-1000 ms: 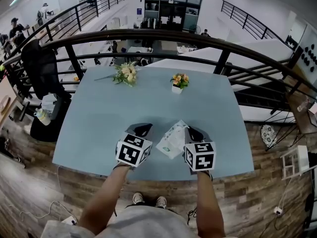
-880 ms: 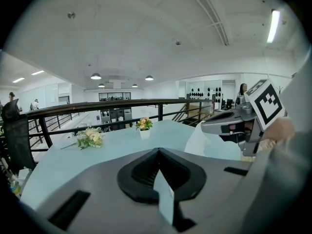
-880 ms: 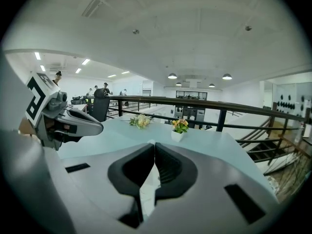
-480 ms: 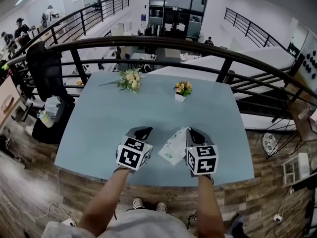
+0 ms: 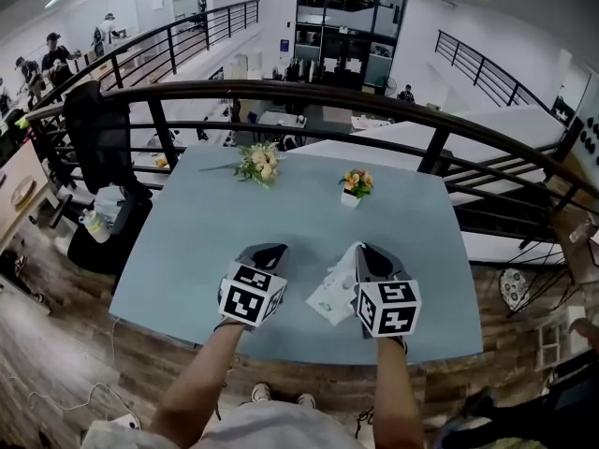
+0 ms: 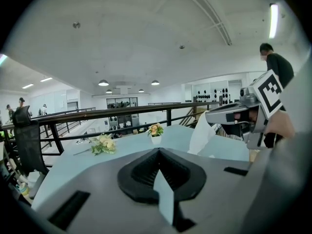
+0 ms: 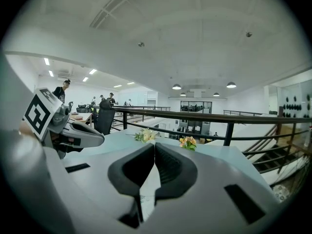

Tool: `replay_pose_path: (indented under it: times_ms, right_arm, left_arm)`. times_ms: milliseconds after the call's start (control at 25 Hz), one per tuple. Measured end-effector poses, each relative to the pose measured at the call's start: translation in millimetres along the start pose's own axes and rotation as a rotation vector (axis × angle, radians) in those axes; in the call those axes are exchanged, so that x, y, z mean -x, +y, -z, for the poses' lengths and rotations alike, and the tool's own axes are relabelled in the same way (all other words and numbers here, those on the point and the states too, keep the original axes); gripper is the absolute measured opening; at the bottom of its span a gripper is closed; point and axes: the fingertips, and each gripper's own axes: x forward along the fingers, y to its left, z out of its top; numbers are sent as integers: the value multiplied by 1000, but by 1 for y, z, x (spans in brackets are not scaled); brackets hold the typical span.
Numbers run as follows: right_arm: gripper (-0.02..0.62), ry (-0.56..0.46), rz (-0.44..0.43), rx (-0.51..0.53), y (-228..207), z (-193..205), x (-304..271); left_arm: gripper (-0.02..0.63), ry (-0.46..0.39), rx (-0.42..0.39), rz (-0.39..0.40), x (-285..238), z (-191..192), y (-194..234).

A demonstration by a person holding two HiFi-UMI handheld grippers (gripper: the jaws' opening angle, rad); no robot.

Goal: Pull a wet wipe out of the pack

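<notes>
I'm clamping right gripper (image 7: 152,146) on wet wipe pack (image 5: 329,299) edge, lower centre, steadying it | left gripper (image 6: 158,152) closed, empty, hovering beside for the pull

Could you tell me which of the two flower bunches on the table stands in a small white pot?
The orange bunch, on the right. The pale bouquet to its left lies loose on the tabletop, with no pot.

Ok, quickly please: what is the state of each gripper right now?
Left gripper: tongs closed, nothing seen between them.
Right gripper: tongs closed, holding the wet wipe.
</notes>
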Motion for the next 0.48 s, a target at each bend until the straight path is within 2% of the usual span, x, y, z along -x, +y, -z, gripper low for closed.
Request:
replay_pose_path:
  times_ms: [480]
  right_arm:
    - [8,-88,-15,7,3,-31,4]
  left_arm:
    - [-5,-61,-11,-88,22,-23,30]
